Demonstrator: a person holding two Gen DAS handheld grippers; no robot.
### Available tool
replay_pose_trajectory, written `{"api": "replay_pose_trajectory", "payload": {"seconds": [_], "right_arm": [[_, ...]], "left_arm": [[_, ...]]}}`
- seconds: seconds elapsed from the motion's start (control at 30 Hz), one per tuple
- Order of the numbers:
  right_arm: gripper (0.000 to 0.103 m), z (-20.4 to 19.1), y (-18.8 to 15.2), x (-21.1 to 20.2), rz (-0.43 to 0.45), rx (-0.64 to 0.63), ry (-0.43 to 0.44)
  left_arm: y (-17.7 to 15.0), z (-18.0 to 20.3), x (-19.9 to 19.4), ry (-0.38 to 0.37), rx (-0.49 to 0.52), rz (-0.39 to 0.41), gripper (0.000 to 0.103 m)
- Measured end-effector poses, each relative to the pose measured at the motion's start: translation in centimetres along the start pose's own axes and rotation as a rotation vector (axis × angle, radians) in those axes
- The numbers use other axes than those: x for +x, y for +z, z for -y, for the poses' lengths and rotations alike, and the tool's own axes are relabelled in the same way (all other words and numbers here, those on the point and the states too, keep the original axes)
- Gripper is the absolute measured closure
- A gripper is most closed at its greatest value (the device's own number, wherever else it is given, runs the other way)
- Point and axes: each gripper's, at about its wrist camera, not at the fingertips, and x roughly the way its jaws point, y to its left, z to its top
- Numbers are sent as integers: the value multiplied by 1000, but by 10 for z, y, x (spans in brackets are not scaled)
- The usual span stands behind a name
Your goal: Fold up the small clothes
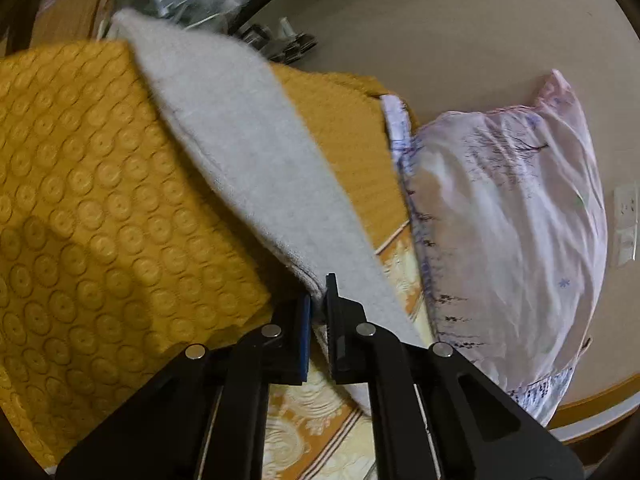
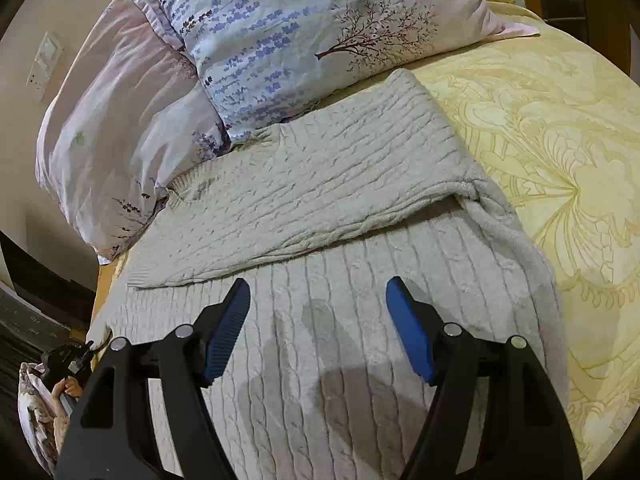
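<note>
Your left gripper (image 1: 318, 300) is clenched on the grey knit sweater (image 2: 320, 320): an edge of it (image 1: 248, 160) is pinched between the two fingers, the blue pad of one finger (image 1: 305, 336) pressed against the fabric. From that pinch the cloth runs up and away ahead of the fingers as a taut, lifted band, crossing over the orange patterned blanket (image 1: 80, 200), which fills the space left of the fingers. Right of the fingers lies a pale floral pillow (image 1: 500, 220), and below them you can see a strip of the yellow bedspread (image 1: 304, 420).

Your right gripper (image 2: 318, 292) is released: its fingers stand wide apart with nothing between them, the blue pads (image 2: 228, 328) facing each other above the sweater. The sweater's body lies flat on the bed directly under and ahead of these fingers, its ribbed knit running toward you. Just beyond the fingertips a sleeve (image 2: 304, 196) is folded across the body, lying crosswise. Whether the fingers touch the fabric you cannot tell from this view.

Past the sleeve, two floral pillows (image 2: 280, 40) rest against the sweater's far edge. The yellow bedspread (image 2: 560, 160) lies to the right of the right fingers.
</note>
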Motion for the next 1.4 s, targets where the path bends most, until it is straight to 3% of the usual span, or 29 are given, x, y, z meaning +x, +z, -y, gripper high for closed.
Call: {"api": "replay_pose_trajectory", "payload": {"seconds": [0.1, 0.27, 0.43, 0.53, 0.67, 0.77, 0.83, 0.9, 0.97, 1.07, 1.17, 1.23, 1.3, 1.4], "right_arm": [[33, 1, 2, -3, 9, -3, 7], [32, 1, 2, -7, 19, -9, 21], [32, 1, 1, -13, 24, -21, 22], [32, 0, 2, -16, 26, -36, 19], [32, -10, 4, -15, 5, -90, 3], [32, -28, 7, -14, -13, -187, -20], [32, -40, 10, -14, -14, -245, -25], [32, -57, 14, -14, -9, -323, -30], [32, -78, 17, -13, 0, -409, -22], [36, -119, 16, -6, 22, -566, 15], [42, -171, 6, 16, 17, -733, 88], [45, -197, -2, 35, -1, -817, 114], [47, -221, -14, 57, -33, -898, 109], [49, -250, -33, 82, -40, -1022, 83]], "left_arm": [[-6, 41, -8, -50, 119, 36, 98], [-48, 134, -6, -206, 347, -2, 98], [-133, 207, 23, -357, 536, -163, 98], [-202, 230, 54, -416, 615, -323, 98], [-274, 236, 97, -361, 702, -526, 98], [-301, 227, 118, -294, 739, -628, 95], [-295, 221, 115, -302, 728, -652, 87], [-280, 214, 102, -331, 704, -651, 55], [-256, 203, 79, -369, 692, -562, 46], [-221, 183, 59, -347, 653, -464, 46], [-198, 165, 63, -254, 605, -424, 48], [-193, 155, 70, -201, 577, -430, 52], [-190, 143, 78, -161, 534, -442, 64], [-181, 128, 80, -149, 479, -438, 75]]}}
